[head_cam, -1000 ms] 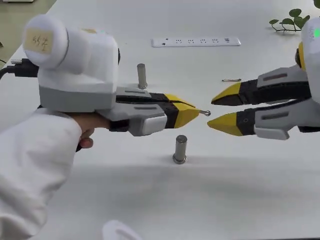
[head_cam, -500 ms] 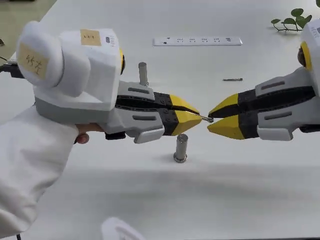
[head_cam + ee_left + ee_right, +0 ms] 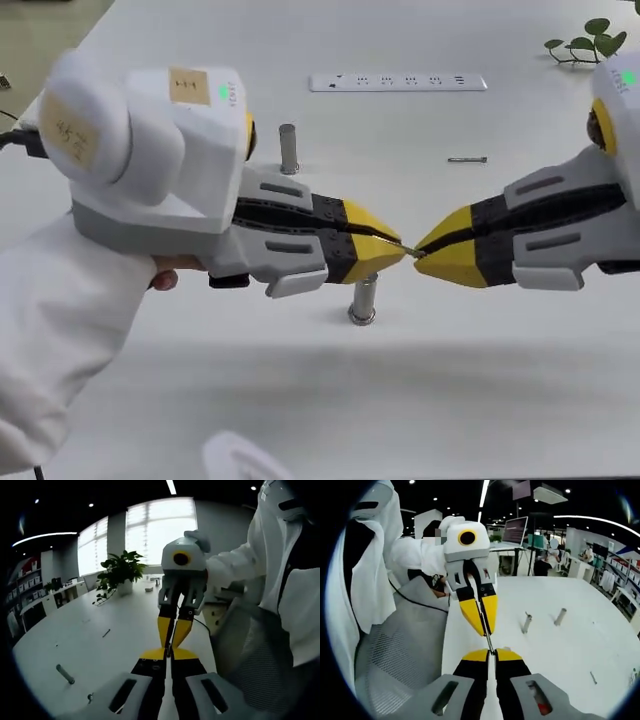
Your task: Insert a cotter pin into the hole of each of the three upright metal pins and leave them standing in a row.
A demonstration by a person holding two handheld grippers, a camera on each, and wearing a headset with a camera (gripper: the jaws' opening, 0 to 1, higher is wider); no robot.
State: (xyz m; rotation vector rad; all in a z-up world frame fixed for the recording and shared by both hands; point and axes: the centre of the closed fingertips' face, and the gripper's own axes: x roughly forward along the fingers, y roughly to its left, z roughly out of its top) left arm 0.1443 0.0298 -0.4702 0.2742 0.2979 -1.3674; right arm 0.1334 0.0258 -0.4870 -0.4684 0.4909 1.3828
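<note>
Head view, largest thing first: white table (image 3: 200,400) spread under everything, power strip (image 3: 398,83) lying along its far side. Above the table, left gripper (image 3: 398,243) and right gripper (image 3: 422,252) held level, nose to nose, yellow tips all but touching. Left jaws closed tight on one end of a cotter pin (image 3: 409,248). Right jaws pinched together on the other end, judging by the right gripper view, with the thin wire bridging the two sets of tips.

Just below that meeting point, upright on the table, near metal pin (image 3: 362,298). Farther back, also upright and well apart from it, far metal pin (image 3: 289,148). Too small to tell whether either hole is filled. Off to the right, flat on the table, spare cotter pin (image 3: 467,159).

Looks like a hand-over or re-grip of the cotter pin in mid-air, ahead of an insertion. Next calls for:
- releasing with one gripper while keeping a firm pinch with the other;
- lowering toward the near metal pin and lining the straight legs up with its cross-hole;
- pushing through gently enough not to tip it.
</note>
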